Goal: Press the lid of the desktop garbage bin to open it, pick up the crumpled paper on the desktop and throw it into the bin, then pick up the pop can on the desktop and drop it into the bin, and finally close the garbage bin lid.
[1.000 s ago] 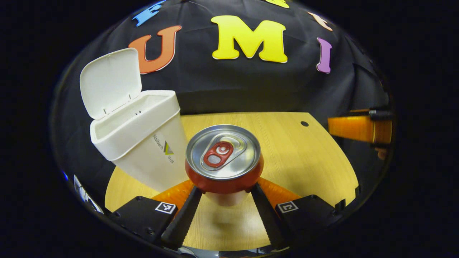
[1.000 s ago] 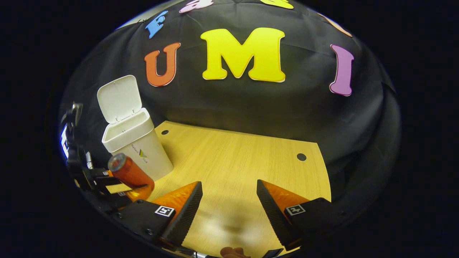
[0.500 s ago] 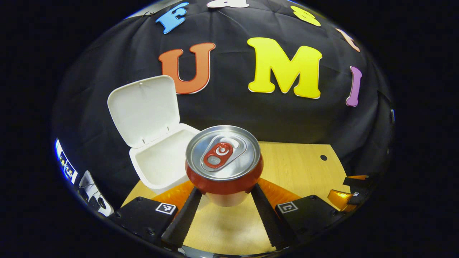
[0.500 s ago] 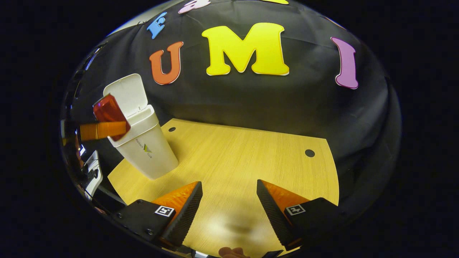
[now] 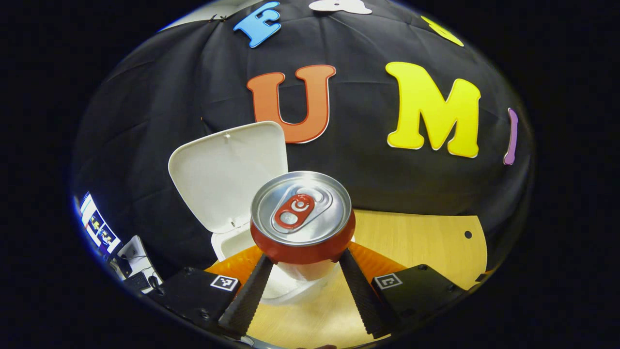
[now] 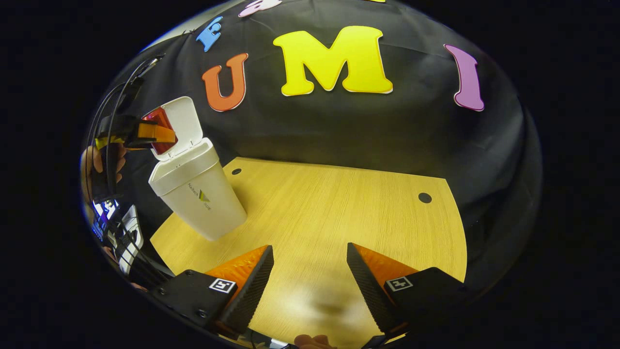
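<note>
A red pop can (image 5: 301, 217) with a silver top sits between both fingers of my left gripper (image 5: 301, 271), which is shut on it. Behind and below the can stands the white garbage bin (image 5: 232, 245) with its lid (image 5: 227, 172) raised. In the right gripper view the bin (image 6: 196, 191) stands at the table's left side with its lid (image 6: 181, 123) up, and the can (image 6: 157, 127) hangs above its opening in the left gripper (image 6: 145, 132), held by a hand (image 6: 97, 162). My right gripper (image 6: 310, 271) is open over the wooden table (image 6: 339, 208), nothing between its fingers.
Two small dark holes (image 6: 425, 198) mark the tabletop near its far edge. A screen and cables (image 5: 99, 228) lie off the table's left side. The black cloth wall closes the back.
My left gripper has carried the can up and leftward until it is over the bin's opening. The right gripper has stayed open over the table, shifting only slightly.
</note>
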`<state>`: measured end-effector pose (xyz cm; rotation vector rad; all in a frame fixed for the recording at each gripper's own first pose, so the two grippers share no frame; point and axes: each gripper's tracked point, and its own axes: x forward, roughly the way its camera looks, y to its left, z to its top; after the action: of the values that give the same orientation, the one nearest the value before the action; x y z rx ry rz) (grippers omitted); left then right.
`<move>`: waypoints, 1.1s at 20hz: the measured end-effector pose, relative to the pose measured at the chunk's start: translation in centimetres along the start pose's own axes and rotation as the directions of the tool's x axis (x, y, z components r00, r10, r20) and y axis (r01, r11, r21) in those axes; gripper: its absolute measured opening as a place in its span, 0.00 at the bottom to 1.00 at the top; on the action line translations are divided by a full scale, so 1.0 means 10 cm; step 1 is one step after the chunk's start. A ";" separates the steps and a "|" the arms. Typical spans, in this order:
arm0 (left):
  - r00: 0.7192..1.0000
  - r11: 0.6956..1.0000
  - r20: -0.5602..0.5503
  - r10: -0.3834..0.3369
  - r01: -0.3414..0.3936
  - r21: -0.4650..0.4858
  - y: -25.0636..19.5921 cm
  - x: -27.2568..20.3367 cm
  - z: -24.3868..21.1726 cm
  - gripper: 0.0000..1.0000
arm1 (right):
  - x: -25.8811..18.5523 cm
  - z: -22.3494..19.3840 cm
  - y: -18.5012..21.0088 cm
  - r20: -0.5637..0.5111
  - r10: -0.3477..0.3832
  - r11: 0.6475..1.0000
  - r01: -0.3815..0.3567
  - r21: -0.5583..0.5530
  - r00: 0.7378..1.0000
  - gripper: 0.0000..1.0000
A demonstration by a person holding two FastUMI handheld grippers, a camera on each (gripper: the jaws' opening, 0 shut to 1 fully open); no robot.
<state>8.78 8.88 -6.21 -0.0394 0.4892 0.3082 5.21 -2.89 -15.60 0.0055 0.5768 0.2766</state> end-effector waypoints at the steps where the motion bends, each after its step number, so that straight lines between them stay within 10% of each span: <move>1: 1.000 1.000 -0.014 0.006 -0.006 -0.011 0.06 0.11 -0.04 0.86 | 0.00 -0.02 0.01 -0.005 -0.004 1.000 0.004 0.003 1.000 0.96; 13: 0.995 0.996 -0.100 -0.028 0.019 -0.089 0.16 0.41 -0.28 0.88 | -0.03 -0.17 0.11 -0.027 -0.039 0.999 0.040 0.020 0.999 0.96; 22: 0.997 1.000 0.077 0.016 -0.017 0.023 0.22 0.13 0.32 0.94 | -0.01 -0.24 0.27 -0.042 -0.015 1.000 0.015 -0.007 0.999 0.96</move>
<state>10.65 11.71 -3.94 -0.0002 0.4173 0.3187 3.16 -0.48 -17.39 -0.0112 0.6179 0.2642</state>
